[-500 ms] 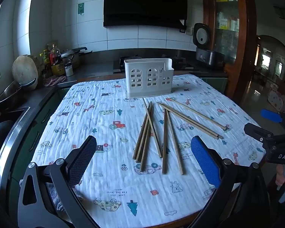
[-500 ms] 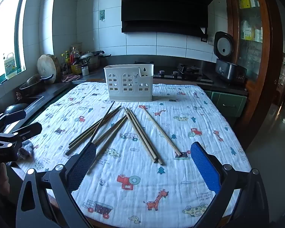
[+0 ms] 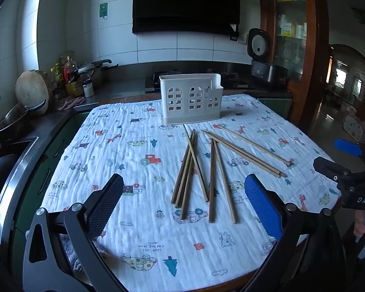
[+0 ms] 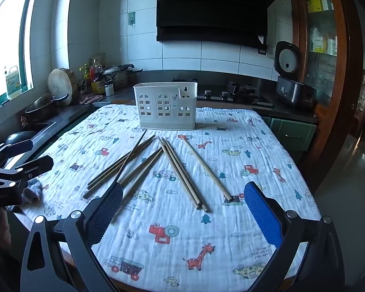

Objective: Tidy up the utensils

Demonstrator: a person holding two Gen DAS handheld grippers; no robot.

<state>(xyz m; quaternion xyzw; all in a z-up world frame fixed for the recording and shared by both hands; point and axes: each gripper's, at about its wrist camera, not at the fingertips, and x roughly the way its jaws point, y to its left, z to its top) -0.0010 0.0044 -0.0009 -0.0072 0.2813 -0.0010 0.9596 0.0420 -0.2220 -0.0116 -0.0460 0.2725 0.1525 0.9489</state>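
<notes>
Left gripper (image 3: 182,209): jaws spread wide, nothing between them, hovering over the near edge of the table.
Right gripper (image 4: 182,214): also wide apart and empty, at the near edge; its left pad sits in front of the near ends of a few sticks in its own view.
Chopsticks (image 3: 194,165): loose wooden sticks fanned on the cloth in the middle of the table, none yet in the holder; I count about ten, though the overlaps make that uncertain.
Utensil holder (image 3: 191,98): white, upright, at the far side of the table, just beyond the far tips of the sticks, apparently empty.
Risk, crossed sticks: the left bundle (image 4: 124,163) lies stacked and crossed, so closing on one probably drags or flicks its neighbours.
Risk, thin and flat: sticks lie flush on the soft tablecloth (image 3: 138,221); pads may pinch fabric and pull the whole layout askew.
Risk, rolling: the rightmost stick (image 4: 206,168) lies alone and could roll if nudged.
Risk, holder: light plastic on cloth; a stick jabbed against its rim could tip or slide it.
Risk, grippers: both work the same patch and could collide.
Surroundings: rice cooker (image 4: 292,82) far right, bottles (image 4: 95,77) and pot (image 4: 43,107) far left, all off the table.
In the way: nothing stands between sticks and holder.
</notes>
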